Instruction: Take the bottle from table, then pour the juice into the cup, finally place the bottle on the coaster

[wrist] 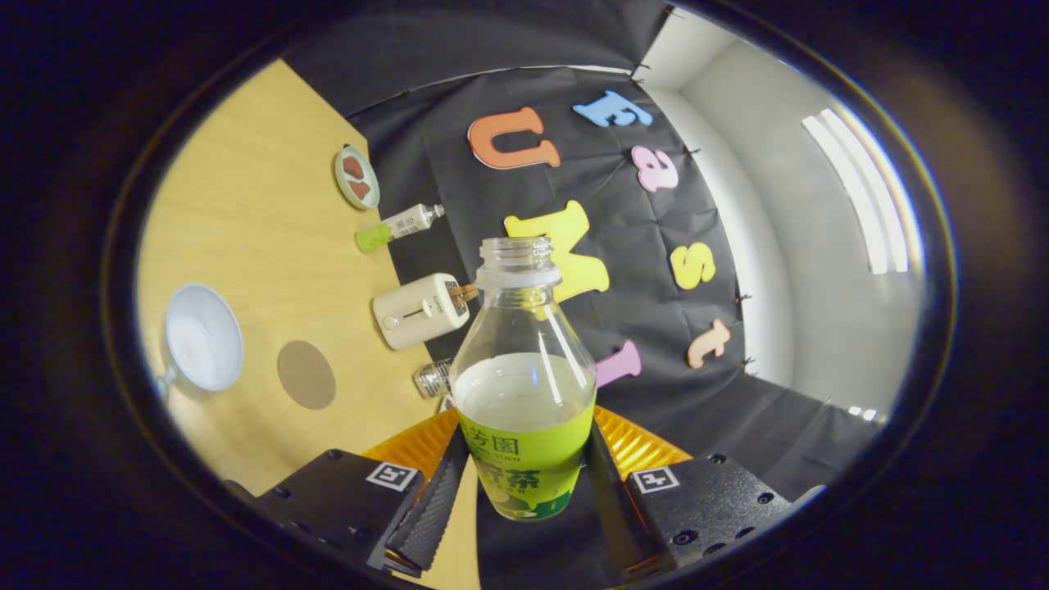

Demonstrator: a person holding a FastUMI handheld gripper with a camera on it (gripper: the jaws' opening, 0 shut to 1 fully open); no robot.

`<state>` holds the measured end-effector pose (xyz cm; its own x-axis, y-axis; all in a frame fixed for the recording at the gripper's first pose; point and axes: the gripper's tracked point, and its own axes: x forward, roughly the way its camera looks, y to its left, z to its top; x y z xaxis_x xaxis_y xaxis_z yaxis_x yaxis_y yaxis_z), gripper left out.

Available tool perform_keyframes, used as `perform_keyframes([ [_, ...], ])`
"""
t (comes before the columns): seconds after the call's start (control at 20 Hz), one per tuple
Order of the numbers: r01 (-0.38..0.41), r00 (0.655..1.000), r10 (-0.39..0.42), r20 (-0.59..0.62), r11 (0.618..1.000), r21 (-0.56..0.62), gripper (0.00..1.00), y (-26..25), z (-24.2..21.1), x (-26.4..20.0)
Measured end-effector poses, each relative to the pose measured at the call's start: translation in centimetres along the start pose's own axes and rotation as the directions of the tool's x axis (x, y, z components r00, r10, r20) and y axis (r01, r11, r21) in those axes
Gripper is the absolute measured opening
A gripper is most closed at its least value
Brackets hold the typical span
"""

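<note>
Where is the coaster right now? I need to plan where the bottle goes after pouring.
In the gripper view, the round coaster lies flat on the wooden table, between the white cup and the toaster, off to the side of the held bottle.

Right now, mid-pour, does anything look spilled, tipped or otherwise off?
No spill visible. The gripper is shut on the uncapped bottle, which is tilted along with the view; the juice sits well below its neck. The cup lies off to the side, not under the mouth, beside the coaster.
</note>
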<state>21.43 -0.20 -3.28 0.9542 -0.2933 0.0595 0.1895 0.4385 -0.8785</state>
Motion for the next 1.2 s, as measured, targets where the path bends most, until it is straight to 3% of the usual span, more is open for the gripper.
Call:
perform_keyframes([
  [0.15, -0.114, 0.993, 0.117, -0.014, 0.984, 0.137, 0.80, 2.6, 0.0, 0.8],
  [0.3, -0.200, 0.976, 0.217, -0.029, 0.936, 0.292, 0.80, 4.2, -0.4, 0.8],
  [0.45, -0.268, 0.946, 0.323, -0.028, 0.829, 0.490, 0.80, 5.7, -0.8, 1.2],
  [0.6, -0.267, 0.934, 0.357, -0.003, 0.704, 0.657, 0.80, 5.7, -0.9, 1.3],
  [0.7, -0.283, 0.930, 0.365, 0.046, 0.629, 0.724, 0.80, 5.9, -0.2, 2.4],
  [0.95, -0.375, 0.876, 0.460, 0.142, 0.467, 0.801, 0.80, 9.0, 1.3, 4.2],
  [1.2, -0.384, 0.861, 0.482, 0.162, 0.406, 0.829, 0.80, 12.0, 2.2, 6.8],
])
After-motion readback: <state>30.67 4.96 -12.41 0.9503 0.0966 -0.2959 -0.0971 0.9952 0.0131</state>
